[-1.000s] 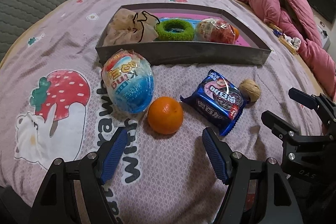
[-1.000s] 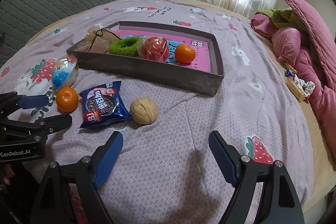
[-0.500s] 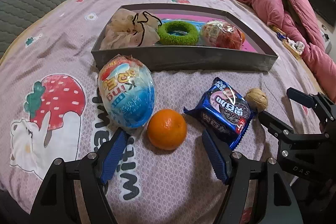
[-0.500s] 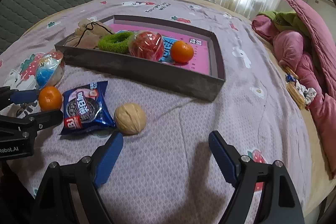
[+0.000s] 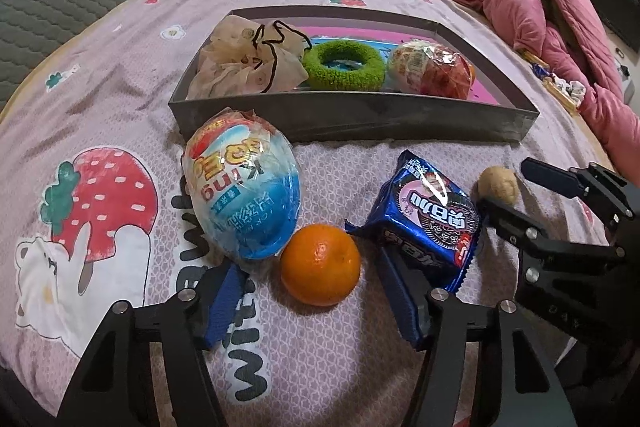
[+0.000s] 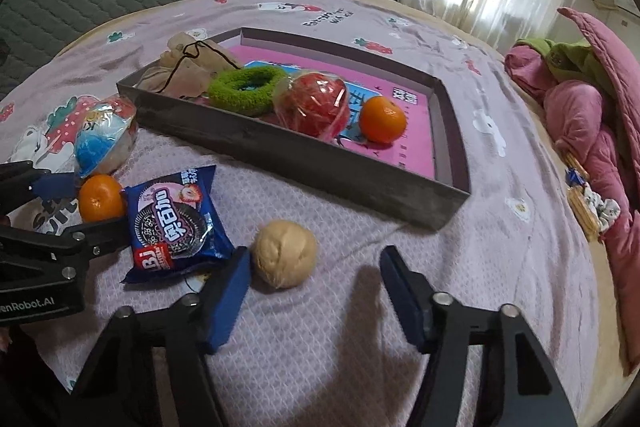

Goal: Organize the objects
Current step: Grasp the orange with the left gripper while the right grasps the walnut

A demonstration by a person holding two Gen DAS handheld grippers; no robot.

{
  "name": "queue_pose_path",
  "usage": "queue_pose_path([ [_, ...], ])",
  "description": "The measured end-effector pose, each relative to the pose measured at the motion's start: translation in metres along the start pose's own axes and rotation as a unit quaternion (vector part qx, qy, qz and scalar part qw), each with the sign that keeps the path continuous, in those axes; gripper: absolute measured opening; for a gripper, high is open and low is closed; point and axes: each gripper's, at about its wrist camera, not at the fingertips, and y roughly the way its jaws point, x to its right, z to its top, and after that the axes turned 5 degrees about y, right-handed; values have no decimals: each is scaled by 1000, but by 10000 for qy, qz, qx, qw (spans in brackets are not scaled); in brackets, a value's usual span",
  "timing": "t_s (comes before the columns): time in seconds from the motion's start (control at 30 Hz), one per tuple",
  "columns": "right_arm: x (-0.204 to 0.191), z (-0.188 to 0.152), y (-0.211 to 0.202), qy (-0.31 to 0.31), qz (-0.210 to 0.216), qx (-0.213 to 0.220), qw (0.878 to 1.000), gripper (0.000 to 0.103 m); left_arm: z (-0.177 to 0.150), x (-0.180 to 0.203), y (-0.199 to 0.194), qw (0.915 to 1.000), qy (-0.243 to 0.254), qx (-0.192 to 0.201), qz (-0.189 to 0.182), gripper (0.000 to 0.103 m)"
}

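On a bed [image 5: 120, 59] with a strawberry-print cover, a tidy-up is sitting roughly half finished: a grey tray [image 5: 360, 119] at the far side is already holding a drawstring pouch [image 5: 244, 63], a green ring [image 5: 344, 65], a red wrapped ball [image 5: 432, 73] and one orange [image 6: 382, 119]. Four things are waiting on the cover just near of the tray: a blue egg toy [image 5: 240, 187] at left, a second orange [image 5: 320, 265] touching it, a biscuit pack [image 5: 428, 219] and a walnut [image 6: 285, 253] at right. The left gripper [image 5: 316, 303] is straddling the loose orange, its jaws spread and closing but not yet pressing the fruit, the right pad lying under the pack's near edge. The right gripper [image 6: 316, 291] is lining up on the walnut, its jaws also closing, the walnut just far of the tips and beside the left pad, ungripped. Judging by this, two pickups are starting and all four items are yet to reach the tray.
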Motion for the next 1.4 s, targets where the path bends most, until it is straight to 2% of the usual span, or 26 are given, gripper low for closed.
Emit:
queue_pose_path([
  [0.2,-6,2,6,-61,76,-41,9999,40,3,-1,4,10000,-21,24,1,64],
  [0.27,-6,2,6,4,139,-20,9999,34,4,-1,5,10000,-13,38,24,57],
  [0.33,-5,2,6,68,160,-3,9998,34,5,0,6,10000,1,49,19,53],
  [0.43,-1,1,6,176,249,36,9995,34,5,3,5,10000,40,86,3,41],
  [0.5,2,0,6,306,332,58,9990,34,4,5,5,9999,88,106,9,37],
  [1.07,7,-6,-4,461,391,124,9981,34,0,18,-6,9997,236,110,34,36],
  [1.4,17,-7,-19,619,424,321,9967,34,2,26,-29,9990,306,306,143,36],
])
